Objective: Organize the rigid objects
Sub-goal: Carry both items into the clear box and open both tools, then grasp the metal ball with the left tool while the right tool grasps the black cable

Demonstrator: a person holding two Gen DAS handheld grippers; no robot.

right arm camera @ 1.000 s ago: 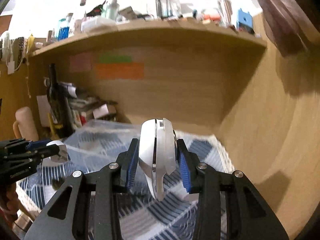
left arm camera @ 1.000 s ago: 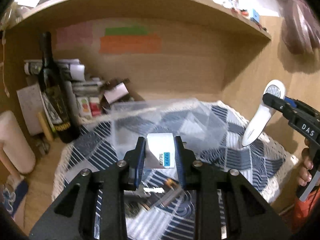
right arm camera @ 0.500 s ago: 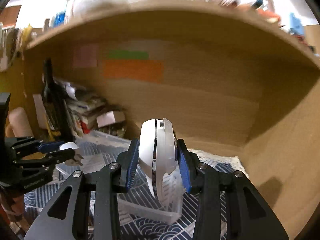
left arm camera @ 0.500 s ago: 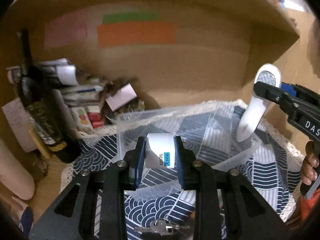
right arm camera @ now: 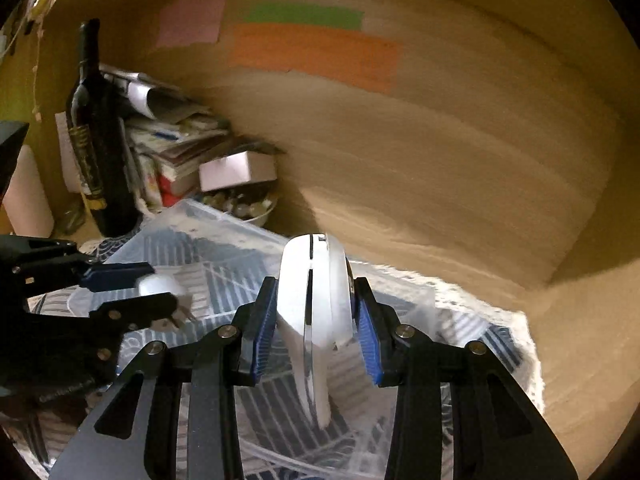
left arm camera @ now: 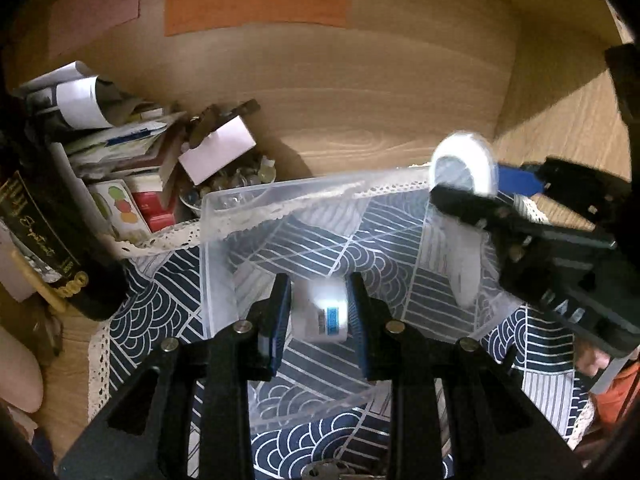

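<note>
A clear plastic bin stands on a blue patterned cloth. My left gripper is shut on a small white plug adapter with a blue label and holds it inside the bin, above its floor. My right gripper is shut on a white handheld device with a round head, held over the bin's right part. The device and the right gripper also show in the left wrist view. The left gripper and the adapter show at left in the right wrist view.
A dark wine bottle stands left of the bin, beside stacked papers and boxes and a bowl of small items. Wooden alcove walls close in the back and right. Keys lie on the cloth in front.
Both grippers have moved forward and down with their objects, from above the cloth to over and into the clear bin. Both remain shut on what they hold.
</note>
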